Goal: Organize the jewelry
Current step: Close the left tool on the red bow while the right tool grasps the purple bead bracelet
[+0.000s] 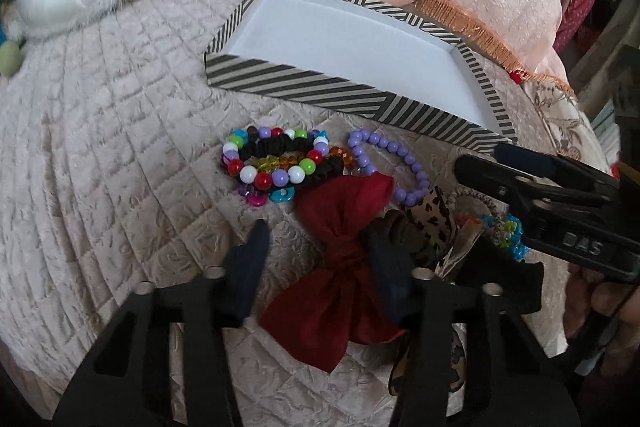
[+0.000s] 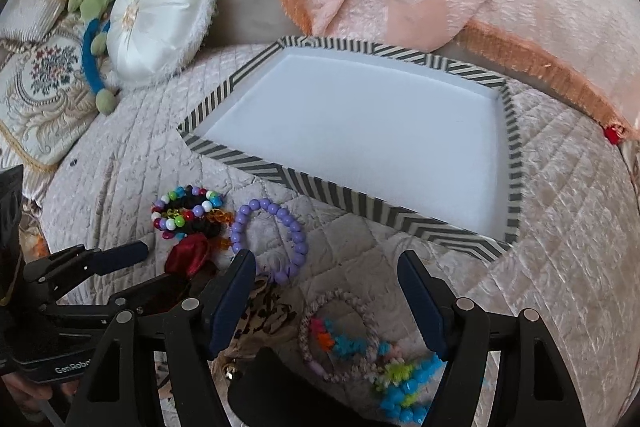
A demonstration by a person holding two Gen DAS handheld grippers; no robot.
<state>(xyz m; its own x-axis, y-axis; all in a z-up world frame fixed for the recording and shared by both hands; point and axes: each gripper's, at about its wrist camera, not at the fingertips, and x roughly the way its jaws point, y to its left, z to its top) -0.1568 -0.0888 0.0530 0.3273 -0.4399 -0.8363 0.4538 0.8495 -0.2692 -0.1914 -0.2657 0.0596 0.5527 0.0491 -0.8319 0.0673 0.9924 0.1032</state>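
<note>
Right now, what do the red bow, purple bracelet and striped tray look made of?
Red bow: thin fabric, slight satin sheen, creased and knotted at the middle.
Purple bracelet: round glossy beads with small highlights, probably plastic, possibly glass.
Striped tray: stiff, likely paper-covered cardboard with matte printed stripes and sharp folded corners; its white floor looks matte, perhaps foam or card.

A: Soft, even daylight in both views; the white floor of the striped tray (image 2: pixel 360 131) looks almost blown out, with a bluish cast

B: Shadows?

A: Faint ones only, under the beads and the red bow (image 1: pixel 340 267)

B: Sharpness?

A: Centre fairly crisp, though the left gripper (image 1: pixel 320 247) fingers smear with motion blur. Fisheye bending curves the quilted bedspread (image 1: pixel 100 155), and the corners go black
</note>
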